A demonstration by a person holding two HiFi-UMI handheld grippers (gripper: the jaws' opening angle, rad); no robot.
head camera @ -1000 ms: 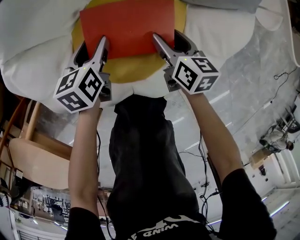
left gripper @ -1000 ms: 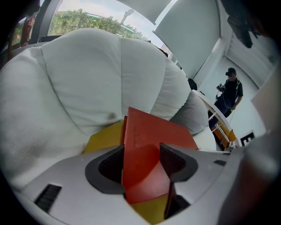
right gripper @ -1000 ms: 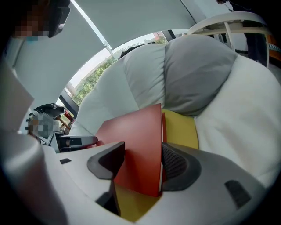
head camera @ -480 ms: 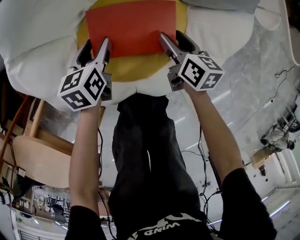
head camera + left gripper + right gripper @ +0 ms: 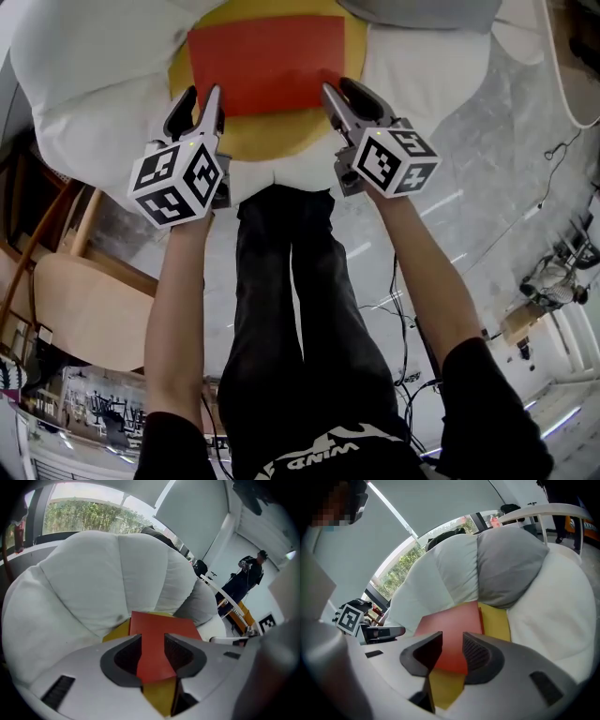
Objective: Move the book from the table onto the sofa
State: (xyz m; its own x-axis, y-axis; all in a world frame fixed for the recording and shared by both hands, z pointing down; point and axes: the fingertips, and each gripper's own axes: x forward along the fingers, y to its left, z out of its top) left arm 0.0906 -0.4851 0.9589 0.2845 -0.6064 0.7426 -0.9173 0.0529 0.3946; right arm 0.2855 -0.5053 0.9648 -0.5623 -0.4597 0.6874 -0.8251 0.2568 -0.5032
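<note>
In the upper middle of the head view, the red book (image 5: 265, 64) lies flat on a yellow cushion (image 5: 272, 139) in the seat of the white sofa (image 5: 103, 94). The left tongs (image 5: 204, 94) hang over its lower left corner and the right tongs (image 5: 339, 87) over its lower right corner. In the left gripper view, the jaws stand apart with nothing between them, having just been closing partway; the book shows beyond the gap, at the centre of the frame. In the right gripper view, the jaws have likewise just been narrowing yet grip nothing, and the book lies past them, below a grey pillow (image 5: 506, 569). The book looks delivered, so the step in hand is the let-go and retreat. The next move likely calls only for drawing both tongs back without catching the cover.
</note>
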